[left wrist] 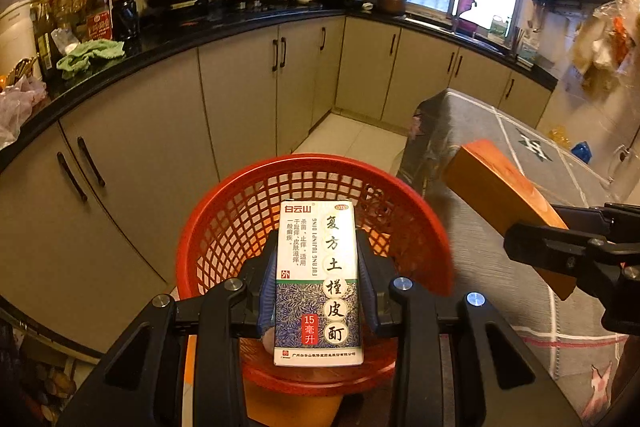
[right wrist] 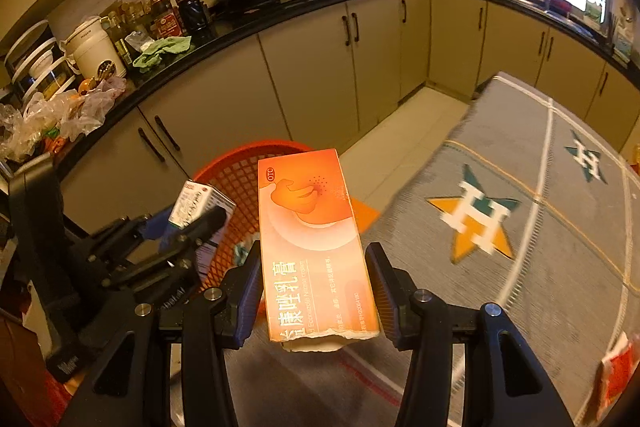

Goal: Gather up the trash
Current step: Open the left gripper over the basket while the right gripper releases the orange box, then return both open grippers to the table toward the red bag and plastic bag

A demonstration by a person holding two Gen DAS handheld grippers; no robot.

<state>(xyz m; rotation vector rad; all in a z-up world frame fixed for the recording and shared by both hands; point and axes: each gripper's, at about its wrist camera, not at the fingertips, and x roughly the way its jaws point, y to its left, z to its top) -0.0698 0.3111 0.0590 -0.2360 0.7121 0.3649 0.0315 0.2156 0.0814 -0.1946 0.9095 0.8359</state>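
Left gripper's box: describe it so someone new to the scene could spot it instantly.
Find the red mesh basket on the floor in front of the kitchen cabinets. Directly above its opening, the left gripper clamps an upright white box with black Chinese characters and a blue leaf-patterned lower half. The other carton nearby, the right gripper's orange box, is plain orange with a torn end.

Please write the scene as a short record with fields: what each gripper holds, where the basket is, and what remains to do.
left gripper: shut on white and green medicine box, above the basket
right gripper: shut on orange cream box, beside the basket
red basket: on the floor, next to grey patterned table
remaining: neither box dropped in yet
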